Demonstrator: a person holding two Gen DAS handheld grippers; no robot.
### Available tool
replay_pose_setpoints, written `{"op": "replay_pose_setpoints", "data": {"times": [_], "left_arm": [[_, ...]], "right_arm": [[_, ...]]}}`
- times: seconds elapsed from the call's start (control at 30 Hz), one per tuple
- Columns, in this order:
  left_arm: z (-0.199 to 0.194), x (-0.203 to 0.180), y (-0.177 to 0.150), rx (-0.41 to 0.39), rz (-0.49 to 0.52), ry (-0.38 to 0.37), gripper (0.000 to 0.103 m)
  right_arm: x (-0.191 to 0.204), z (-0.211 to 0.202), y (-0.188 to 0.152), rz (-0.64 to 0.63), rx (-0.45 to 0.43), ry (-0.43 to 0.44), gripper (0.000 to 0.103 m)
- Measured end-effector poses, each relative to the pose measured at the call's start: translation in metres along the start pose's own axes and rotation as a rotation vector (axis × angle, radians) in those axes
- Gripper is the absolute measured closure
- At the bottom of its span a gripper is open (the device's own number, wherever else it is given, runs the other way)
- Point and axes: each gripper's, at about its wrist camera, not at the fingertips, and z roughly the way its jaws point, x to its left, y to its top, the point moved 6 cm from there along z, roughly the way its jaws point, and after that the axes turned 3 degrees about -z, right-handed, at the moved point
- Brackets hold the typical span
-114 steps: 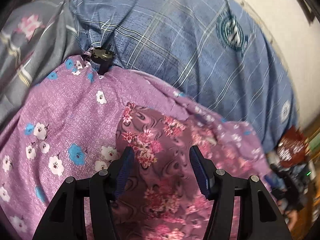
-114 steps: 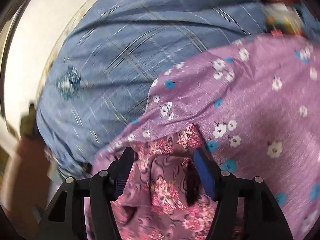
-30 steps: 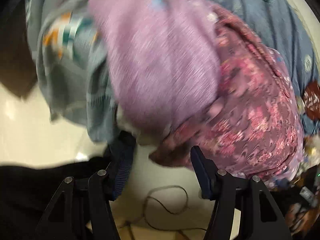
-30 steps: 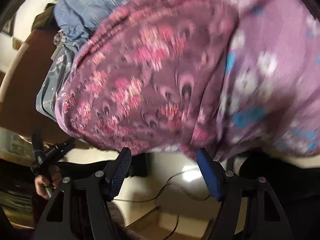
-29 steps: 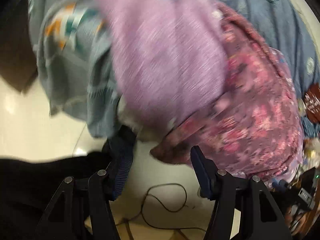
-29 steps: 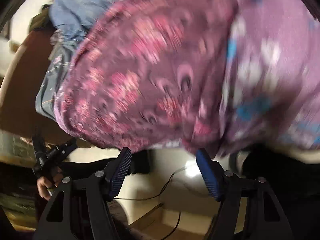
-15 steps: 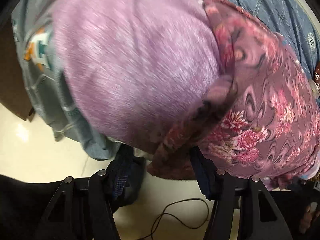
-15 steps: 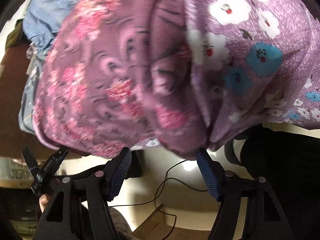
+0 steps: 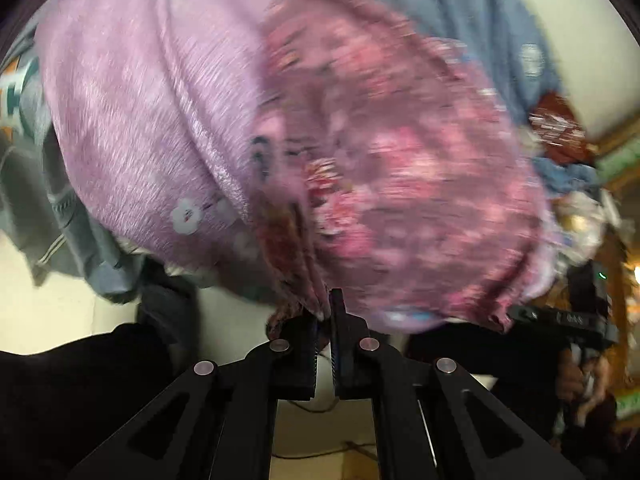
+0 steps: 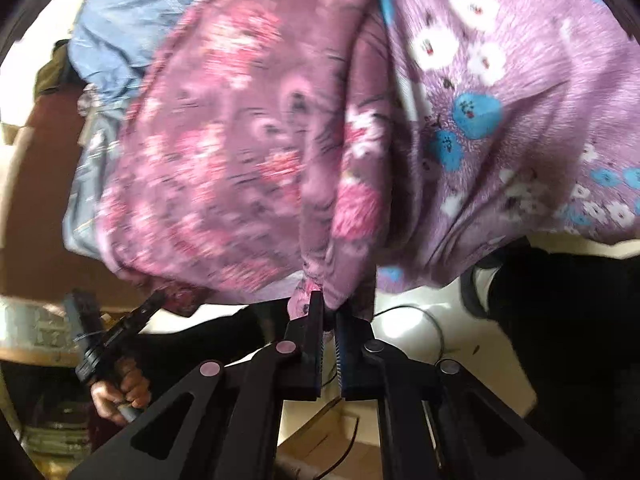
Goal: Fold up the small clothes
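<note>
Both claws are pressed together on cloth. Left gripper (image 9: 325, 308) has just been closing, and now its jaws pinch the hanging lower edge of the dark pink flowered garment (image 9: 400, 168); the cloth comes out from between the pads in a small bunch. Right gripper (image 10: 326, 308) has also just been closing, and it pinches another gathered corner of the same garment (image 10: 224, 152) at the lower edge.

The garment lies over the edge of a bed and hangs down toward the pale floor (image 10: 404, 328). Under it and just beside it is a lilac cloth with white and blue flowers (image 10: 500, 100), and behind both a blue checked sheet (image 10: 128, 12). In the right wrist view a hand (image 10: 120, 394) holds the other gripper at the lower left. A thin dark cable (image 10: 436, 332) lies on the floor.
</note>
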Motion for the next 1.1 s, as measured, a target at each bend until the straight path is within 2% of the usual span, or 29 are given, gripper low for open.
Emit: {"op": "replay_pose_setpoints", "data": {"times": [0.07,0.2,0.4,0.5,0.6,0.67,0.77,0.8,0.83,0.9,0.93,0.97,1.0,1.03,1.1], "left_arm": [[-0.019,-0.005,0.002,-0.011,0.039,-0.029,0.100],[-0.063,-0.023,0.016,-0.054,0.047,-0.168,0.100],[-0.121,-0.041,0.074,-0.180,0.043,-0.331,0.100],[-0.137,-0.033,0.105,-0.228,0.028,-0.370,0.100],[-0.138,-0.022,0.145,-0.247,-0.035,-0.401,0.100],[-0.122,-0.020,0.180,-0.261,-0.067,-0.394,0.100],[-0.072,-0.012,0.245,-0.252,-0.128,-0.378,0.100],[-0.056,-0.009,0.266,-0.245,-0.137,-0.373,0.100],[-0.033,-0.006,0.289,-0.242,-0.136,-0.337,0.100],[0.001,0.001,0.314,-0.231,-0.169,-0.277,0.100],[0.014,-0.001,0.320,-0.225,-0.189,-0.295,0.100],[0.026,-0.001,0.324,-0.227,-0.204,-0.310,0.100],[0.037,0.001,0.326,-0.239,-0.219,-0.315,0.100],[0.044,0.001,0.327,-0.250,-0.228,-0.319,0.100],[0.060,0.007,0.324,-0.286,-0.279,-0.358,0.100]], "right_arm": [[0.018,-0.027,0.002,-0.030,-0.037,0.076,0.099],[0.054,-0.081,0.020,-0.105,-0.154,0.231,0.099],[0.098,-0.150,0.068,-0.187,-0.347,0.360,0.099],[0.108,-0.173,0.100,-0.210,-0.433,0.355,0.101],[0.112,-0.186,0.146,-0.179,-0.507,0.339,0.103],[0.111,-0.193,0.183,-0.163,-0.543,0.324,0.103],[0.102,-0.190,0.245,-0.120,-0.575,0.285,0.103],[0.098,-0.183,0.270,-0.103,-0.582,0.247,0.103],[0.092,-0.179,0.279,-0.099,-0.577,0.218,0.103],[0.090,-0.153,0.299,-0.095,-0.516,0.194,0.102],[0.093,-0.138,0.298,-0.113,-0.469,0.184,0.095],[0.095,-0.123,0.291,-0.135,-0.417,0.158,0.095],[0.098,-0.106,0.281,-0.163,-0.352,0.127,0.088],[0.097,-0.086,0.264,-0.189,-0.279,0.081,0.070],[0.093,-0.054,0.225,-0.214,-0.154,0.022,0.051]]}}
